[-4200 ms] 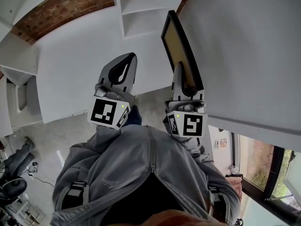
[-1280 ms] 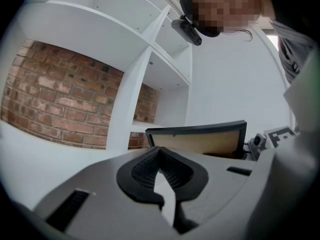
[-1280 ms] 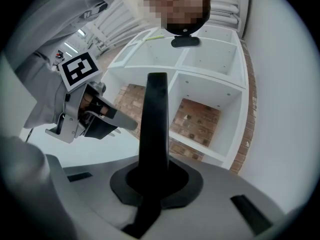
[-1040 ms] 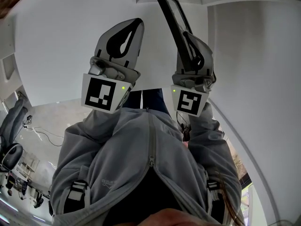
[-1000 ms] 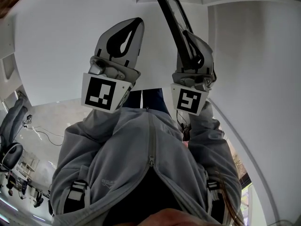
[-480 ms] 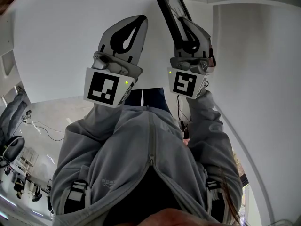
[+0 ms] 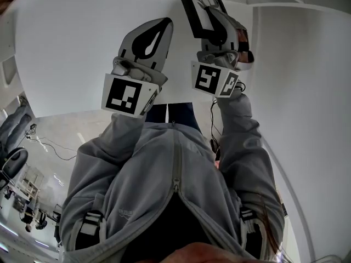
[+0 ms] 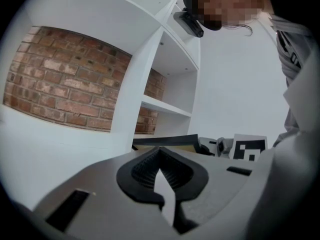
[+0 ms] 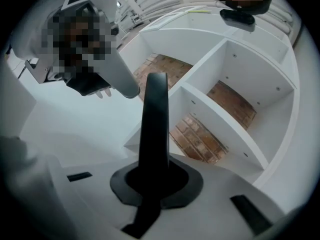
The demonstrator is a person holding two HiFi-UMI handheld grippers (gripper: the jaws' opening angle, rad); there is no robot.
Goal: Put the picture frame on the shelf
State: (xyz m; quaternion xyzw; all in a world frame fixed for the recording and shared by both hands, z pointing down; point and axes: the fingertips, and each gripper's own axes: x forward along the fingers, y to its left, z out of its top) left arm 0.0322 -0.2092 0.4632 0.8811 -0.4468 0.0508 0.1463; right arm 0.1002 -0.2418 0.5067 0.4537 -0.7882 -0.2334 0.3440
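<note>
Now, in the head view, your right gripper (image 7: 215,19) is raised high and holds the black picture frame (image 7: 188,1) by one edge. Your left gripper (image 7: 160,30) is just beside it, shut and empty.

In the left gripper view, the jaws press together with nothing between them. The frame shows just behind them, near the white shelf (image 8: 165,106) and the brick wall (image 8: 60,84).

In the right gripper view, the jaws pinch the frame's thin dark edge. The frame stands upright in front of the shelf's open boxes, not yet on the shelf.
</note>
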